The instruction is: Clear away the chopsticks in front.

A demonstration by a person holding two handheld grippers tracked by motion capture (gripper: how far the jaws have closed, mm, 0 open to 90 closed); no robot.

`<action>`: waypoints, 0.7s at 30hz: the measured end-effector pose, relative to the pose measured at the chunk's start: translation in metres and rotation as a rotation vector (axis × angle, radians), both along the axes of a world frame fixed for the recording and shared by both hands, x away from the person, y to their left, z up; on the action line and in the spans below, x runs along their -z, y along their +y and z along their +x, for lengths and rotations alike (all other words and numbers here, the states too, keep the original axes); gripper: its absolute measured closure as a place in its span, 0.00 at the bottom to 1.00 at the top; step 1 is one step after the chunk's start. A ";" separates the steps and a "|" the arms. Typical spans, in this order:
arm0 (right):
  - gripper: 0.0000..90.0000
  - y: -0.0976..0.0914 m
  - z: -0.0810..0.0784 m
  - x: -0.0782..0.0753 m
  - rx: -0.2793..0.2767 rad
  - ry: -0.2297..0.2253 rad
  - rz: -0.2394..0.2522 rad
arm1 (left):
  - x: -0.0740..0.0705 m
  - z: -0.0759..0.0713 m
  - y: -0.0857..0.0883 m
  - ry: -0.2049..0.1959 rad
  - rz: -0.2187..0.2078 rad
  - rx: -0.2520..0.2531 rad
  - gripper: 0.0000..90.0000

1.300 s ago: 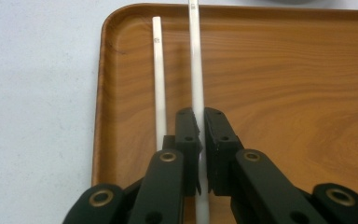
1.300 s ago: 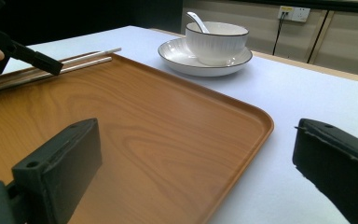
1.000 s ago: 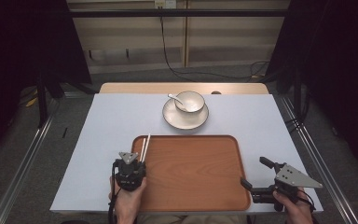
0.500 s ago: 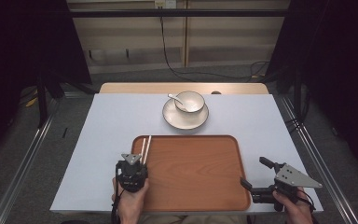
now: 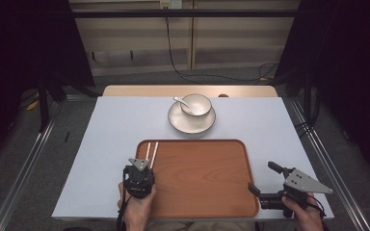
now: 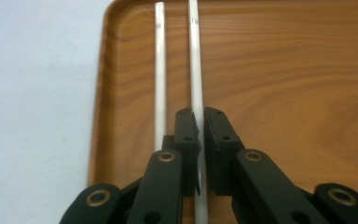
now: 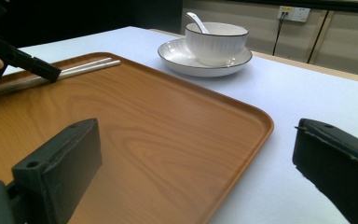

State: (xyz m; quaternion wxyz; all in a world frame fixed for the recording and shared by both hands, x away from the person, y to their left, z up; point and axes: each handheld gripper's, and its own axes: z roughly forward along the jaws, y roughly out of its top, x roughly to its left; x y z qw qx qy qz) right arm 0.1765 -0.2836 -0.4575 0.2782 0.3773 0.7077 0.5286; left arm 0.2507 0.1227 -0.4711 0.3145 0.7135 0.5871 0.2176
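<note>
Carefully Seating the Chopsticks on the Tray

Status: the left gripper (image 6: pixel 200 128) is clamped on one chopstick (image 6: pixel 195 60) of the white pair; its jaws are pressed nearly together with the stick running between the pads. The second chopstick (image 6: pixel 159 74) lies just beside it, outside the jaws, along the left edge of the wooden tray (image 6: pixel 284 70). In the high view the chopsticks (image 5: pixel 150 150) lie at the tray's (image 5: pixel 202 192) far-left corner, tips toward the bowl (image 5: pixel 196 104) and plate (image 5: pixel 191 120).

The right gripper (image 7: pixel 196 172) hovers wide open over the tray's near-right corner, holding nothing.

Recommended procedure:
1. Judged from the grip, the held stick is close to the tray surface. Lower it flat before releasing, so it does not roll.
2. Keep it parallel to its neighbour and inside the raised rim.
3. Open the jaws slowly, then draw straight back along the stick's axis to avoid dragging either stick.
4. Keep the right gripper clear of the tray.
</note>
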 end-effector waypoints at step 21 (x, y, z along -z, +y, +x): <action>0.01 0.000 0.000 0.000 -0.004 0.001 -0.002 | -0.015 0.051 0.006 0.013 -0.078 0.228 1.00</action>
